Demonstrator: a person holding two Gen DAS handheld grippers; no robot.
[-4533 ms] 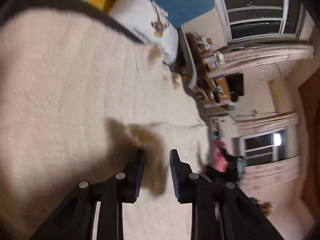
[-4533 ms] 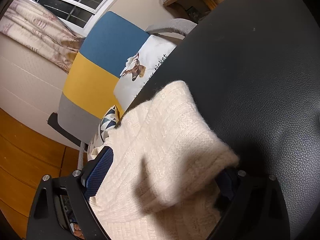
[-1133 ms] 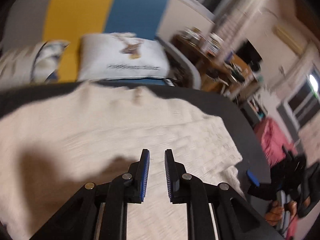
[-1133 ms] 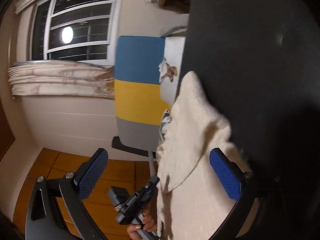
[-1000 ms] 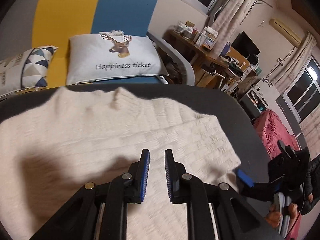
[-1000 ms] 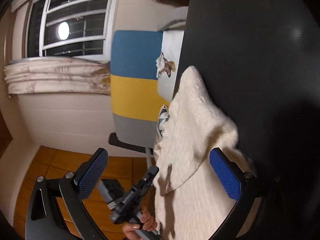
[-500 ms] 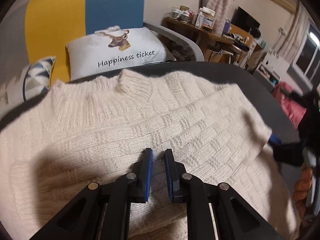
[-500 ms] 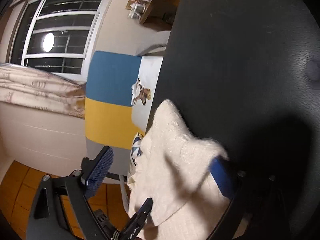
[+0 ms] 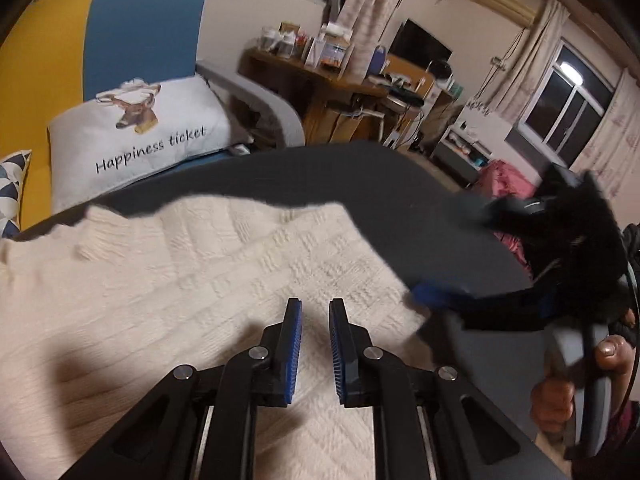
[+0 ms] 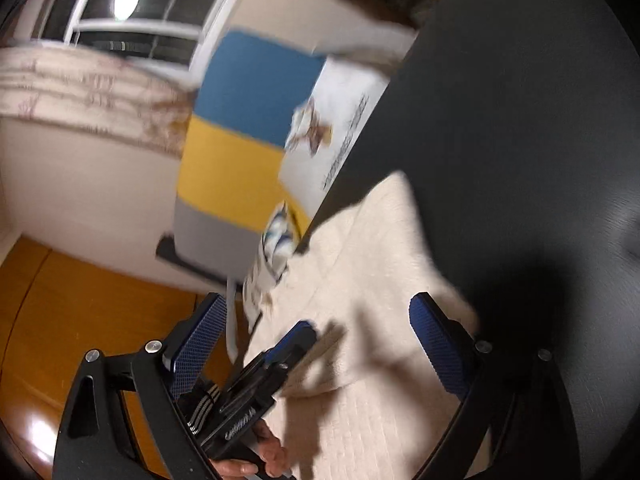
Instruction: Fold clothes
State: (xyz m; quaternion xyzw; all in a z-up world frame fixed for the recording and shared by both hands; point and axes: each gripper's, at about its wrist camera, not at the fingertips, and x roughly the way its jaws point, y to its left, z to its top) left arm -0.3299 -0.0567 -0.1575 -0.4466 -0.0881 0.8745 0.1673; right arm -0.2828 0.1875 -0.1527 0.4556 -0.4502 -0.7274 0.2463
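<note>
A cream knitted sweater (image 9: 200, 280) lies spread on the black table (image 9: 400, 200). My left gripper (image 9: 315, 320) hovers over the sweater's middle, its blue pads a narrow slit apart with nothing between them. My right gripper (image 10: 316, 302) is wide open over the sweater's right edge (image 10: 380, 260); one pad sits above the knit and the other is off to the side. In the left wrist view the right gripper (image 9: 430, 294) shows as a blurred black shape at the sweater's corner, held by a hand (image 9: 560, 396). The right wrist view shows the left gripper (image 10: 288, 344).
A blue, yellow and grey sofa (image 9: 140, 20) stands behind the table with a white deer pillow (image 9: 136, 136). A cluttered wooden desk (image 9: 340, 80) and a pink cloth (image 9: 508, 180) are at the back right. Bare table top (image 10: 520, 120) stretches right of the sweater.
My left gripper has pulled back and lifted, so more bare table shows beyond the sweater. My right gripper has swung in at the sweater's right corner, still open.
</note>
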